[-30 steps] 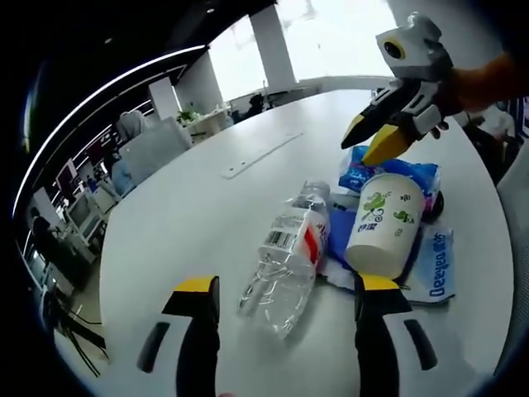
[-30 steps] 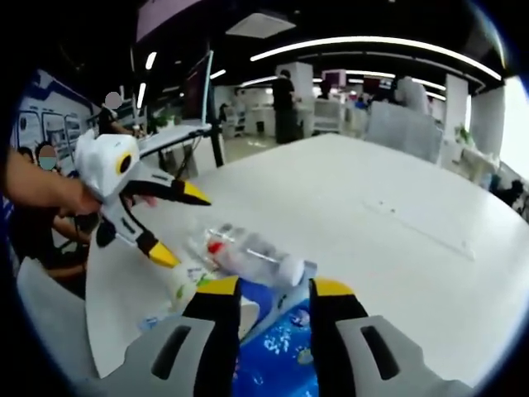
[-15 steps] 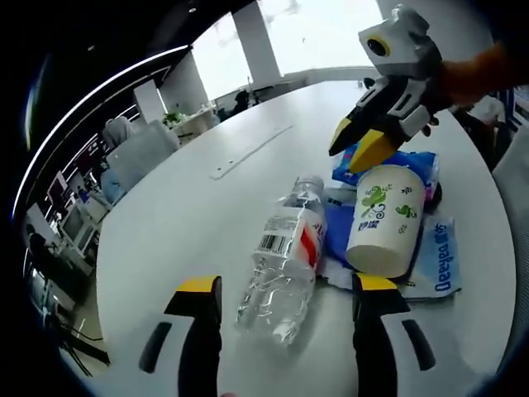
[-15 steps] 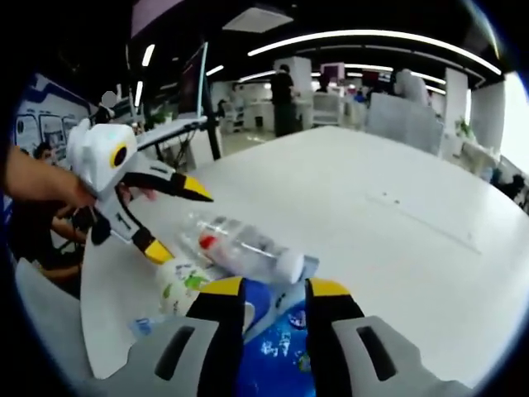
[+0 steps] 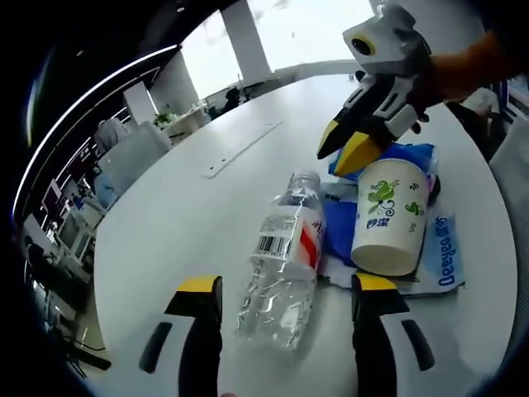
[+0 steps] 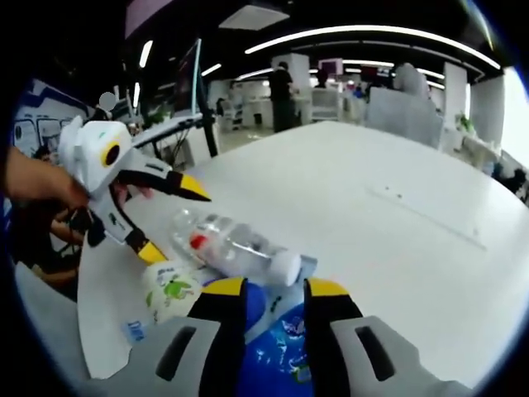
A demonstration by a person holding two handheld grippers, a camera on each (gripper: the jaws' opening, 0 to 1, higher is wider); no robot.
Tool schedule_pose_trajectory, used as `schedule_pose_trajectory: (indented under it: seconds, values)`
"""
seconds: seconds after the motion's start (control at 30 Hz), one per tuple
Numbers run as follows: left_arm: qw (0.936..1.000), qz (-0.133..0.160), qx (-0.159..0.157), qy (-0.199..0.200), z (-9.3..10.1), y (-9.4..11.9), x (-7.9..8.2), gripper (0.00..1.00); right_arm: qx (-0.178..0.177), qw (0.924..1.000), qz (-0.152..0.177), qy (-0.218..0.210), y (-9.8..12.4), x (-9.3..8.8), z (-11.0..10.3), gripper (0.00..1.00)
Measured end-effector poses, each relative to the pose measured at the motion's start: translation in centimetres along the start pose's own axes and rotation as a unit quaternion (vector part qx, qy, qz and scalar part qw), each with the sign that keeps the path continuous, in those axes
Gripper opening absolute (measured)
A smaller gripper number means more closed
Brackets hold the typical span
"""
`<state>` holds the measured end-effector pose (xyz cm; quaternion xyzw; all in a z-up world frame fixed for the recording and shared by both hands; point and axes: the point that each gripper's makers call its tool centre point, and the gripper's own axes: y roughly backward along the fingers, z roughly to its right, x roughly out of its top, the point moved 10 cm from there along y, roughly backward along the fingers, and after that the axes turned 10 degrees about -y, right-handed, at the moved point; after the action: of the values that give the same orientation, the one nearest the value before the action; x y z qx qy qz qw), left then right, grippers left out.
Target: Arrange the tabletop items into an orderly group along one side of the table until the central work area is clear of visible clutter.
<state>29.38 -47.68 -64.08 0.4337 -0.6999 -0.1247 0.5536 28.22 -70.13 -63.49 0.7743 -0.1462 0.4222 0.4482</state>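
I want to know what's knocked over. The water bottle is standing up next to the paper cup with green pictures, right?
Not quite. The water bottle is lying on its side on the white table, not standing up. It is indeed next to the paper cup with green pictures. The left gripper view shows this clearly.

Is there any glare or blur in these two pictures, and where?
Left gripper view: the windows behind the table are blown out white, and the table bends with the fisheye. Right gripper view: ceiling light strips glare; the far office is soft.
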Motion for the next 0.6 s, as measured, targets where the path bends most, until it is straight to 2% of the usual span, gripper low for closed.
schedule_pose_trajectory:
  seconds: [0.27,0.6]
  values:
    - [0.9996,-0.006,-0.018,-0.021,-0.3,-0.7,0.3,0.6,0.004,0.9999,-0.012,0.007,-1.0,0.0,0.0,0.22]
    - [0.9993,-0.006,-0.033,-0.019,-1.1,-1.6,1.0,0.56,0.005,0.9996,-0.021,0.017,-1.9,0.0,0.1,0.18]
